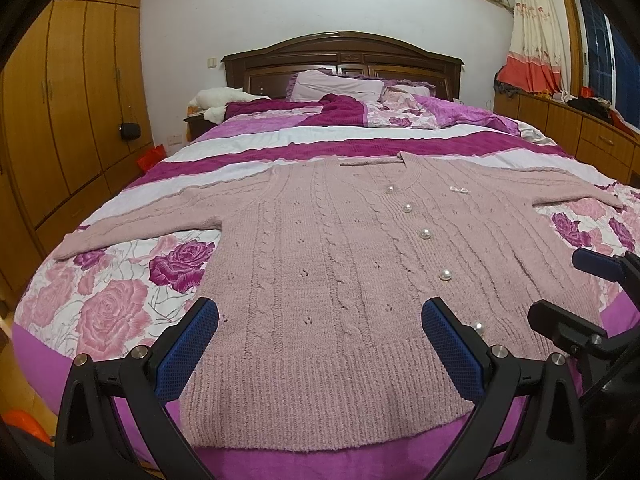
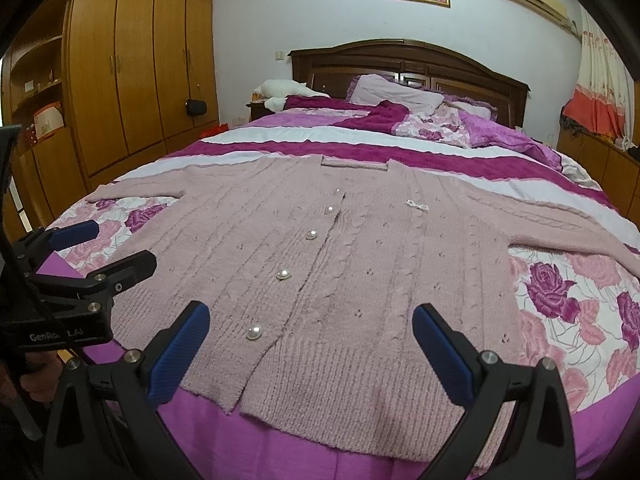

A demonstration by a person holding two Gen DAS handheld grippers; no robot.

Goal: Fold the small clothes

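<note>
A dusty pink cable-knit cardigan [image 1: 320, 248] with pearl buttons [image 1: 425, 233] lies flat and face up on the bed, sleeves spread to both sides, hem toward me. It also shows in the right wrist view [image 2: 360, 248]. My left gripper [image 1: 320, 320] is open and empty, just above the hem's left half. My right gripper [image 2: 312, 320] is open and empty above the hem's right half. The right gripper shows at the right edge of the left wrist view [image 1: 560, 288]; the left gripper shows at the left of the right wrist view [image 2: 108, 244].
The bed has a floral pink and purple cover [image 1: 120, 292] with pillows [image 1: 340, 84] and a folded quilt at the dark headboard [image 1: 344, 52]. Wooden wardrobes [image 1: 72, 112] stand to the left, a low cabinet [image 1: 580, 128] and curtains to the right.
</note>
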